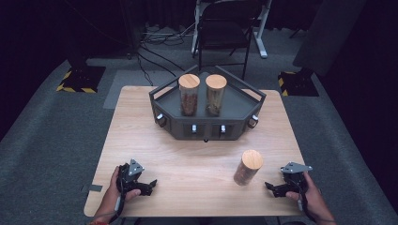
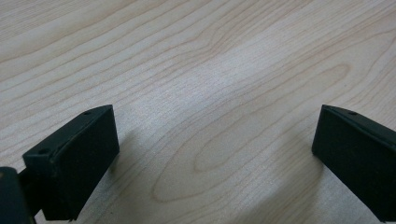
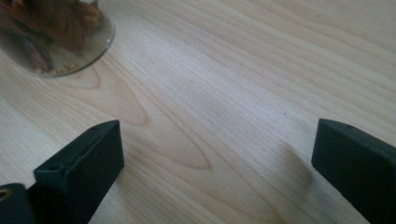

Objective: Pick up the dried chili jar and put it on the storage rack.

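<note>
A clear jar with a wooden lid [image 1: 248, 167] stands on the wooden table [image 1: 187, 159], at the front right, filled with brown pieces. Its base [image 3: 56, 37] appears at the upper left of the right gripper view. My right gripper [image 1: 271, 188] rests near the front edge just right of that jar, jaws pointing toward it; it [image 3: 217, 130] is open over bare wood. At the front left my left gripper [image 1: 150, 185] lies on the table, and it [image 2: 215, 121] is open with nothing between its jaws. Two similar jars [image 1: 189, 93] [image 1: 216, 94] stand upright in a dark angular tray [image 1: 206, 127].
The tray sits at the middle back of the table, with small knobs along its front wall. Beyond the table a black folding chair [image 1: 225, 28] stands on grey carpet, with cables and hazard-striped stand bases [image 1: 80, 79] at either side.
</note>
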Demonstrator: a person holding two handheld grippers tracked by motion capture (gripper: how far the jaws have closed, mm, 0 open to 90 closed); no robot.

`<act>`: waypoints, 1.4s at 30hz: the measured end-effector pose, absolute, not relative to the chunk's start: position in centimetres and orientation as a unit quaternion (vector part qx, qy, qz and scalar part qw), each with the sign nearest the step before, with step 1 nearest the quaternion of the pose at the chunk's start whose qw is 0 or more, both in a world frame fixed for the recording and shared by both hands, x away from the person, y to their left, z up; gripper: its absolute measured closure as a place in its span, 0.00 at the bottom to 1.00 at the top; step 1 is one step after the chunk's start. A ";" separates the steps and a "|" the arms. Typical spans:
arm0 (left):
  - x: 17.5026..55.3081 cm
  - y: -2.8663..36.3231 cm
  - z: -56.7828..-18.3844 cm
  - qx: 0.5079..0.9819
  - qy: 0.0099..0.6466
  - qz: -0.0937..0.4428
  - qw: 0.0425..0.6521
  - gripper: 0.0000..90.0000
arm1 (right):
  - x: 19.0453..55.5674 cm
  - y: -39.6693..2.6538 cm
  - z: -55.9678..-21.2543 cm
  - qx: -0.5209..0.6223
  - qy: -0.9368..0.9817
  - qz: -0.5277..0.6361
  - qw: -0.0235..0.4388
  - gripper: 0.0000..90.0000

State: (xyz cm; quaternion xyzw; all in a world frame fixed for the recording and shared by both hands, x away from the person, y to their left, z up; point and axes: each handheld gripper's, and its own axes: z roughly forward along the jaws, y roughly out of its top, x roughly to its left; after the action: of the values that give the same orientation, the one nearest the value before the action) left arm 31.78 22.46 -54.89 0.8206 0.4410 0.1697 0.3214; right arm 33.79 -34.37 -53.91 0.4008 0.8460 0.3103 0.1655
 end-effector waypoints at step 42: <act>31.8 22.5 -54.9 0.820 0.441 0.170 0.321 0.01 | 31.7 -27.7 -49.1 0.310 0.864 0.362 0.163 0.03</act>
State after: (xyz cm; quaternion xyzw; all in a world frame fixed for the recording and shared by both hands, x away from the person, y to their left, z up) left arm 31.77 22.46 -54.89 0.8204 0.4413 0.1701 0.3214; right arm 31.66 -27.66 -49.06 0.3097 0.8641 0.3617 0.1629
